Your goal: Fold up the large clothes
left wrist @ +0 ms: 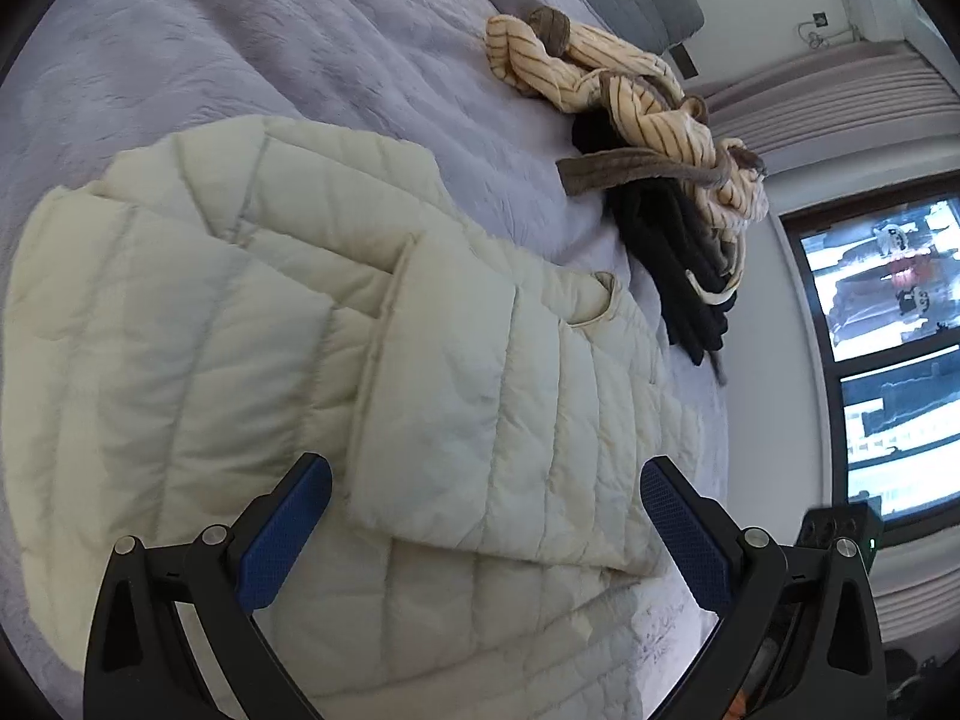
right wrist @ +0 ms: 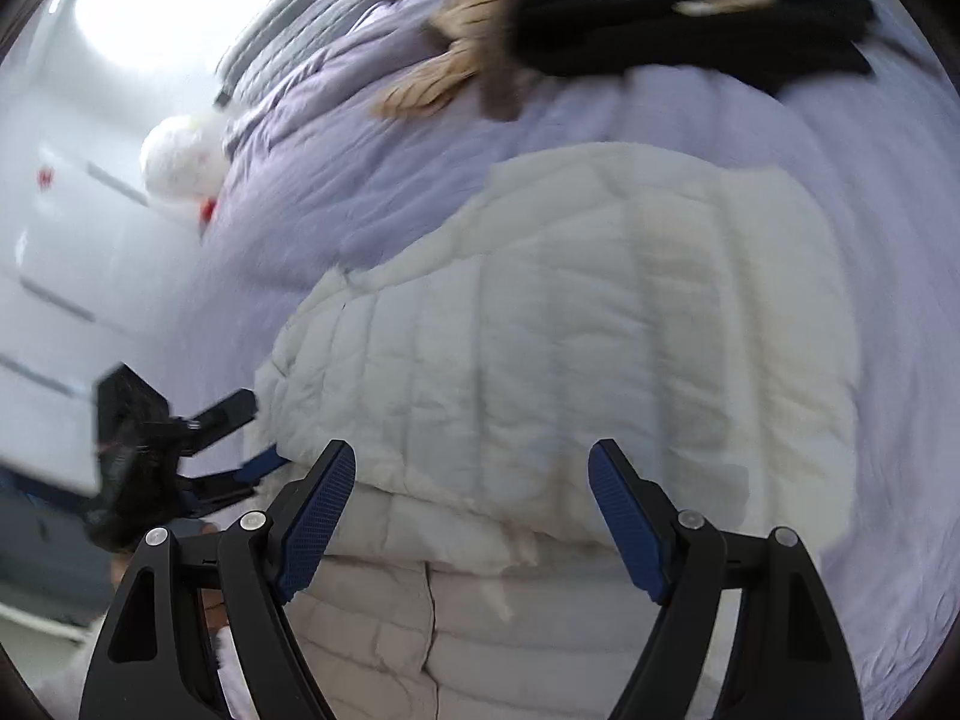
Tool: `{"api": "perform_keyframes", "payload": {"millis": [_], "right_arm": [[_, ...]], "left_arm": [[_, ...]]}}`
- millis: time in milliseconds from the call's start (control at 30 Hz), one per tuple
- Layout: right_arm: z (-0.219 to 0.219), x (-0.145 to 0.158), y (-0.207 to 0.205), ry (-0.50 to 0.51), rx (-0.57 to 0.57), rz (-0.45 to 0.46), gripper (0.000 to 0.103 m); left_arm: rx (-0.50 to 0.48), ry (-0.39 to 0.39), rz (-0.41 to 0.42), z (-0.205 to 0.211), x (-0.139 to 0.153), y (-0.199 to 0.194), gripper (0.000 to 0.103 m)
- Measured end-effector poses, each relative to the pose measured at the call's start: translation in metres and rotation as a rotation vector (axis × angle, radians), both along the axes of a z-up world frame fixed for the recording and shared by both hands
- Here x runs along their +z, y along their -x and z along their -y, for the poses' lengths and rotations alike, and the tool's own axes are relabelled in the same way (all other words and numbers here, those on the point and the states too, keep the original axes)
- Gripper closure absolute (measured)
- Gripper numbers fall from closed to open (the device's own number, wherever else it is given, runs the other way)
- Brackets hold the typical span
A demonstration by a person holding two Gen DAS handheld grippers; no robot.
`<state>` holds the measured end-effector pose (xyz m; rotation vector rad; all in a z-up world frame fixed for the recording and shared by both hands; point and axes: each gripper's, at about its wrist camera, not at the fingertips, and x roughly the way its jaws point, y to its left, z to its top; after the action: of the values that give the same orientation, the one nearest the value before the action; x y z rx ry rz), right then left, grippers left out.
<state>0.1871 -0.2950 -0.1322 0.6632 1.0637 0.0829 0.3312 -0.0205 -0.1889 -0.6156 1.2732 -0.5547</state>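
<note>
The cream quilted puffer jacket (left wrist: 240,312) lies on the lavender bed cover (left wrist: 270,48), partly folded: one padded panel (left wrist: 480,420) is turned over on top of the body, its edge running down toward the near hem. Both grippers hover above it with nothing between their pads. The left gripper (left wrist: 486,516) stands wide over the folded panel's lower edge. The right gripper (right wrist: 471,510) also stands wide, above a bulging fold line, and its view is smeared, so the fine detail of the seam below it is hard to read.

The main risk, as I judge it, is springback. The jacket is thick and puffy, and a folded layer with nothing pressing on it may lift or slide open. A grasp that catches only the top layer would drag that panel off the body instead of carrying the whole stack into the next fold. A pinch of too much padding could slip out as the jaws close.

At the far side of the bed lie a striped beige garment (left wrist: 630,90) and a dark folded garment (left wrist: 690,264). A wide sweep of the jacket toward them could snag the striped garment's brown belt (left wrist: 630,174). The jacket's near part also seems close to the bed's edge, so a pull that way might let it slump off.
</note>
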Motion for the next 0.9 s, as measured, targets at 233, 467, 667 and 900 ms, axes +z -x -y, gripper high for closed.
{"api": "perform_keyframes", "payload": {"millis": [233,467,667,900], "right_arm": [[0.029,-0.021,0.031,-0.250,-0.058,-0.035,0.020],[0.054,-0.059,0.045,-0.396,-0.195,-0.080,0.020],[0.087,-0.070,0.050,-0.430,-0.340,-0.040,0.024],[0.098,-0.089,0.049,-0.396,-0.358,-0.090,0.086]], "left_arm": [[-0.012,-0.015,-0.036,0.007,-0.006,-0.007,0.091],[-0.007,-0.018,0.079,-0.004,0.024,0.012,0.096],[-0.013,-0.131,0.074,-0.021,0.019,0.033,0.096],[-0.053,-0.307,0.091,-0.019,0.003,0.056,0.096]]}}
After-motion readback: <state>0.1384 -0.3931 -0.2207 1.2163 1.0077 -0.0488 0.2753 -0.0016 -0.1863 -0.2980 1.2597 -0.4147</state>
